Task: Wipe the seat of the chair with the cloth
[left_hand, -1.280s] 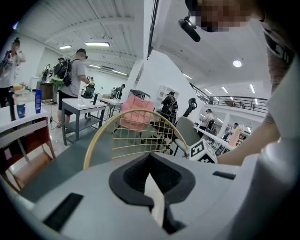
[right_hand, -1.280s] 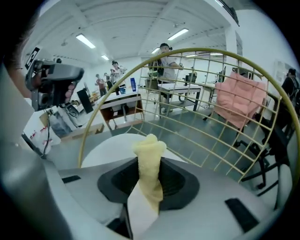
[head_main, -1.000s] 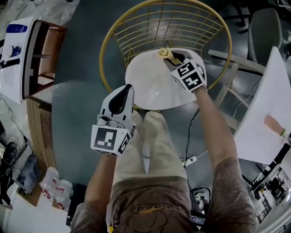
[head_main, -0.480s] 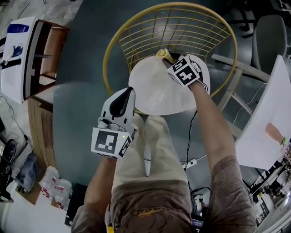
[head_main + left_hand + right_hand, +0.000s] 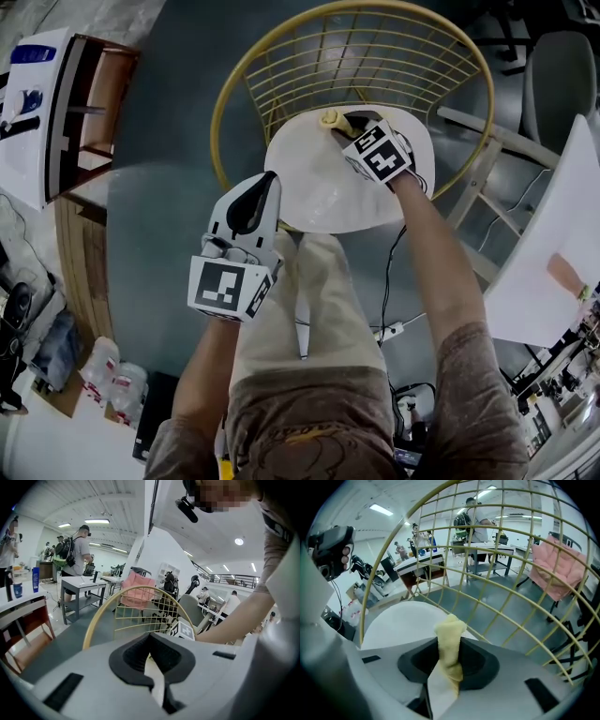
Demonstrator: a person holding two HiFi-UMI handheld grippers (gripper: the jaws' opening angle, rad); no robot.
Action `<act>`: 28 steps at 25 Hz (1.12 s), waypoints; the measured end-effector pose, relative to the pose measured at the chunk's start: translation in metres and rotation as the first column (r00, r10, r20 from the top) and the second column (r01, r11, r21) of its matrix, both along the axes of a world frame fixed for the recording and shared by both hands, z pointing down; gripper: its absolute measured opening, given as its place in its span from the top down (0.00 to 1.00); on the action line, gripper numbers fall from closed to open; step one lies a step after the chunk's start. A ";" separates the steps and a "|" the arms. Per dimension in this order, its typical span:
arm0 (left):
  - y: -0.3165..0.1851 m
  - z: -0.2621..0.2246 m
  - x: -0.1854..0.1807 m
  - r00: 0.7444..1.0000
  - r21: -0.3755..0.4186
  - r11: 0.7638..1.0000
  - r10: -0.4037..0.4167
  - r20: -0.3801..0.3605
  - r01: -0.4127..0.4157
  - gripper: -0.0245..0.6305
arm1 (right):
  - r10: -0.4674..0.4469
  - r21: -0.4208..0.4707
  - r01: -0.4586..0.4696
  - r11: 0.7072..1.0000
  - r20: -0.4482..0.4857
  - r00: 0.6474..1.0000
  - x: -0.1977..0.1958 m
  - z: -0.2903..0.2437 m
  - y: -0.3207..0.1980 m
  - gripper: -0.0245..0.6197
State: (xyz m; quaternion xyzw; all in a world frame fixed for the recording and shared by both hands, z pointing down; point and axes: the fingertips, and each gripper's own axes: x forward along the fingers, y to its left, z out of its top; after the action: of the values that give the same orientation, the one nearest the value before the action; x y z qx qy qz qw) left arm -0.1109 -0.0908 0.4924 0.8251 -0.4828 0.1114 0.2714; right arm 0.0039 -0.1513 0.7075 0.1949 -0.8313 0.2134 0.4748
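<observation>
The cloth (image 5: pixel 330 118) lies at the far edge of the seat (image 5: pixel 309 187), seemingly touching.

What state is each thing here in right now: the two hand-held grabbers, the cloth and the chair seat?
right gripper: shut on the cloth, down at the back of the seat.
left gripper: jaws together, nothing in them, held off the seat's front edge.
cloth: yellow, bunched up, pinched between the right jaws.
chair seat: white, round, bare apart from the cloth and the right gripper.
</observation>
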 end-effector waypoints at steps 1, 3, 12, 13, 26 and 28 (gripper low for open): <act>-0.001 0.000 0.001 1.000 0.002 1.000 0.004 0.000 -0.004 0.95 | -0.006 -0.007 0.006 1.000 0.003 1.000 0.000 0.000 0.005 0.75; -0.001 0.001 0.003 1.000 0.001 1.000 0.007 -0.001 -0.007 0.95 | -0.015 -0.022 0.015 1.000 0.012 1.000 0.000 0.000 0.014 0.75; -0.007 0.008 0.012 1.000 -0.006 1.000 0.004 -0.012 -0.005 0.95 | -0.030 -0.101 0.034 0.994 0.049 0.998 0.009 -0.002 0.065 0.75; -0.008 0.009 0.013 1.000 -0.007 1.000 0.006 -0.011 -0.006 0.95 | -0.029 -0.110 0.034 0.993 0.054 0.998 0.010 -0.003 0.071 0.75; -0.004 0.008 0.025 1.000 -0.008 1.000 0.024 -0.012 -0.024 0.95 | 0.046 -0.246 -0.018 0.969 0.110 0.993 0.015 -0.004 0.172 0.75; -0.003 0.008 0.029 0.999 -0.004 0.999 0.033 -0.013 -0.033 0.95 | 0.048 -0.256 -0.017 0.967 0.116 0.992 0.014 -0.002 0.189 0.75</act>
State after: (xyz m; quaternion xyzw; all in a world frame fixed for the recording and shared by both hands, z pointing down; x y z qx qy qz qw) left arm -0.0819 -0.0937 0.5005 0.8330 -0.4672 0.1114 0.2745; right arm 0.0183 0.0380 0.7052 0.1325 -0.8211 0.3375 0.4409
